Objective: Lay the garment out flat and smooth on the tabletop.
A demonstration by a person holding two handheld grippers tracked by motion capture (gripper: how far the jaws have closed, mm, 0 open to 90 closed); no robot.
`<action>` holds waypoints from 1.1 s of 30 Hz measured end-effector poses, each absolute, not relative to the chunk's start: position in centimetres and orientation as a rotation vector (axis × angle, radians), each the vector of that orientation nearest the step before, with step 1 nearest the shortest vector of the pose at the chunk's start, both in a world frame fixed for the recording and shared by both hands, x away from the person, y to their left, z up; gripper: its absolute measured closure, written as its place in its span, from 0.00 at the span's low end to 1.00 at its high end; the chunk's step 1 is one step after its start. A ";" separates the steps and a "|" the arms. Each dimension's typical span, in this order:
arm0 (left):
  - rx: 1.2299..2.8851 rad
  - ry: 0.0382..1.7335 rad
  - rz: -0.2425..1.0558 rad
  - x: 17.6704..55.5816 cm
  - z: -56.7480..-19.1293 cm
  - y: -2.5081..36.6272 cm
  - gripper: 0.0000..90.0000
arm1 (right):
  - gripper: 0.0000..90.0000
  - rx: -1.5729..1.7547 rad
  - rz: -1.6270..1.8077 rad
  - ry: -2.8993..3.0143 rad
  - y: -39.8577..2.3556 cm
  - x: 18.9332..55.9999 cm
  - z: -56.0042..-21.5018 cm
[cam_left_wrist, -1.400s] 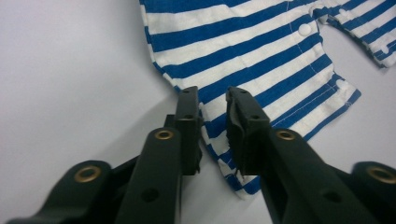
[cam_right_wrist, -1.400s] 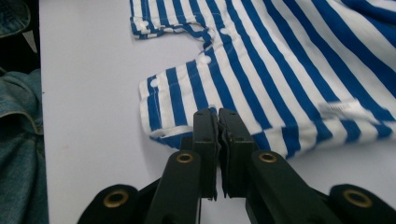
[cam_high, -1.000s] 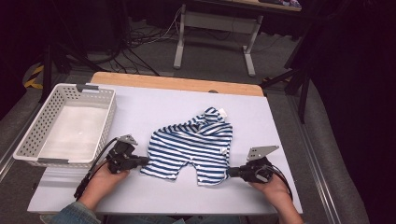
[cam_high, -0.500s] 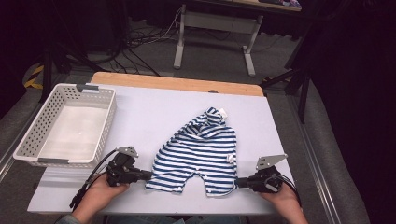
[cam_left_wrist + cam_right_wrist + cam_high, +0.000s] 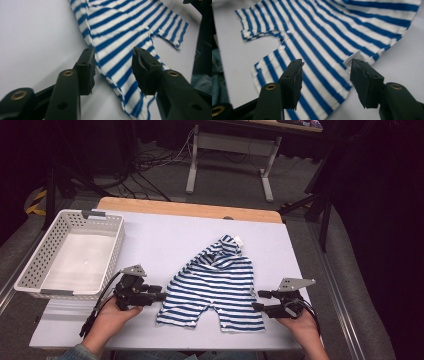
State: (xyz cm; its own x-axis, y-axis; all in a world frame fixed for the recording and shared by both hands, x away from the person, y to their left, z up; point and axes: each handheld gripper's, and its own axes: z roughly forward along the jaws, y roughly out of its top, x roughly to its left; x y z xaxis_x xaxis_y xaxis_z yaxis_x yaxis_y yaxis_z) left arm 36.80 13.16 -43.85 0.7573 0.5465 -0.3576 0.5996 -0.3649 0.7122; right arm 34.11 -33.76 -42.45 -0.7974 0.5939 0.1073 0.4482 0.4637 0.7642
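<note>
The striped romper (image 5: 215, 287) lies flat on the desk (image 5: 150, 240), long axis from its collar at 12 o'clock down to the two leg cuffs at 6, with the basket (image 5: 30, 275) off at 9. My left tool (image 5: 159, 296) sits at its 9 o'clock hem and my right tool (image 5: 261, 301) at its 3 o'clock hem, about equally near. Both have just been opening and stand apart over the cloth edge, gripping nothing.

White table (image 5: 150, 245); on it striped romper (image 5: 215, 285); white basket (image 5: 70, 255).
</note>
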 end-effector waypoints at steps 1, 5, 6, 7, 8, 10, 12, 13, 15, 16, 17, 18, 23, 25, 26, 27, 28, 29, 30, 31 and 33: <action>2.043 0.861 -0.061 37.1 -43.7 12.9 0.58 | 0.48 0.914 1.236 2.515 -33.7 34.4 -42.5; 2.044 0.856 -0.027 38.4 -43.1 11.8 0.54 | 0.45 0.946 1.221 2.467 -33.5 35.5 -42.7; 2.044 0.850 -0.014 38.7 -43.0 11.4 0.53 | 0.45 0.960 1.222 2.457 -33.5 35.9 -42.8; 2.047 0.847 -0.006 39.0 -43.0 11.2 0.52 | 0.44 0.970 1.220 2.445 -33.5 36.1 -42.8; 2.042 0.849 -0.002 39.4 -42.9 10.8 0.52 | 0.44 0.979 1.220 2.436 -33.5 36.4 -42.9; 2.053 0.846 0.016 40.2 -42.8 9.9 0.52 | 0.45 1.019 1.214 2.405 -33.6 37.2 -43.0; 2.054 0.840 0.050 40.9 -42.8 9.1 0.53 | 0.46 1.047 1.219 2.383 -33.7 37.9 -43.1; 2.057 0.834 0.062 41.2 -42.8 8.9 0.54 | 0.47 1.053 1.223 2.370 -33.8 38.4 -43.1; 2.058 0.842 0.067 41.6 -42.7 8.6 0.55 | 0.49 1.054 1.222 2.359 -33.8 38.7 -43.1; 2.066 0.843 0.082 42.2 -42.7 8.1 0.57 | 0.51 1.067 1.221 2.346 -33.7 39.5 -43.0; 2.066 0.843 0.082 42.2 -42.7 8.1 0.59 | 0.53 1.068 1.220 2.341 -33.6 39.9 -43.0; 2.061 0.846 0.094 42.7 -42.8 7.7 0.61 | 0.55 1.065 1.219 2.338 -33.5 40.4 -42.9; 2.110 0.841 0.124 43.9 -42.9 6.3 0.68 | 0.61 1.062 1.192 2.336 -32.6 42.2 -42.9; 2.120 0.845 0.129 44.4 -42.9 5.8 0.71 | 0.64 1.061 1.189 2.334 -32.3 42.9 -42.9; 2.124 0.842 0.136 44.5 -42.9 5.6 0.73 | 0.65 1.062 1.182 2.334 -32.2 43.3 -42.9; 2.127 0.845 0.136 44.7 -42.9 5.4 0.75 | 0.67 1.068 1.179 2.334 -32.1 43.5 -42.9; 2.133 0.846 0.137 44.9 -43.0 5.2 0.77 | 0.70 1.075 1.176 2.337 -32.0 43.8 -42.9; 2.136 0.852 0.131 45.1 -43.0 5.1 0.80 | 0.73 1.077 1.178 2.343 -31.9 44.1 -42.9; 2.141 0.854 0.124 45.3 -43.0 4.9 0.85 | 0.76 1.080 1.179 2.350 -31.7 44.3 -42.9; 2.156 0.861 0.114 45.4 -43.0 4.8 0.93 | 0.81 1.077 1.176 2.359 -31.6 44.4 -42.9; 2.166 0.869 0.102 45.5 -43.1 4.7 0.98 | 0.93 1.058 1.155 2.382 -31.2 44.5 -43.0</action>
